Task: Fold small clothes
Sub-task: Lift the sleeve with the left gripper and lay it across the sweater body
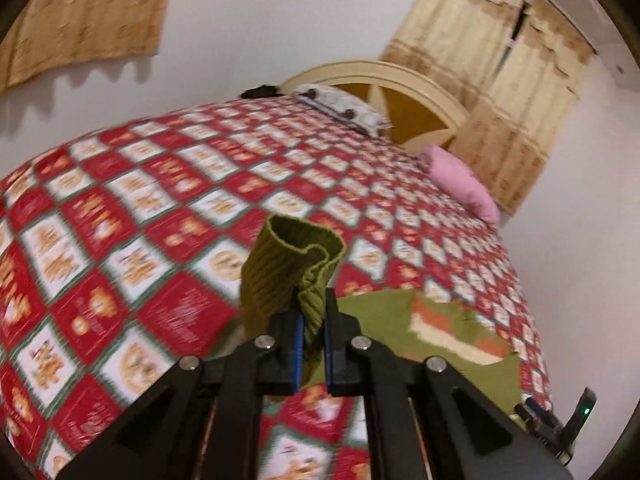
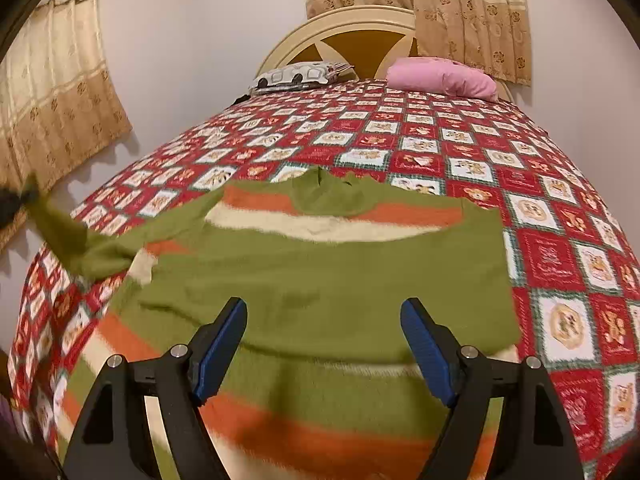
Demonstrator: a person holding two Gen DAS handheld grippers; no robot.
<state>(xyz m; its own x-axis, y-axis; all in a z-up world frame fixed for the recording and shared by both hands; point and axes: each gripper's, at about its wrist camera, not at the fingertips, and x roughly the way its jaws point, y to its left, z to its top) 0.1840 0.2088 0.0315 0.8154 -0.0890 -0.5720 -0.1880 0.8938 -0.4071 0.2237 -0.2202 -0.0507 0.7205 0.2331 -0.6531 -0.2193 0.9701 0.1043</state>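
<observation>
Two grippers work over one small green knitted sweater with orange and cream stripes (image 2: 320,272), which lies spread flat on the bed's red-and-white patchwork quilt (image 2: 560,216).

At the left, the left gripper (image 1: 311,344) has its jaws clenched on the ribbed green cuff (image 1: 296,268) of the left sleeve. The cuff stands up out of the jaws, raised clear of the quilt, and the right wrist view shows the sleeve (image 2: 80,240) stretched out and up toward the left edge of that picture. Lifting it by the cuff looks like the way to swing the sleeve inward across the body for a first fold.

In the middle, the sweater's long axis runs from the striped hem nearest the camera to the neck opening (image 2: 324,196), which points toward the cream arched headboard (image 2: 360,36) and the pink pillow (image 2: 440,78).

Toward the right, the right gripper (image 2: 324,344) hovers above the lower body with its jaws released and spread wide, nothing between them. Held there, it seems placed to pin or catch the fabric as the sleeve comes over.
</observation>
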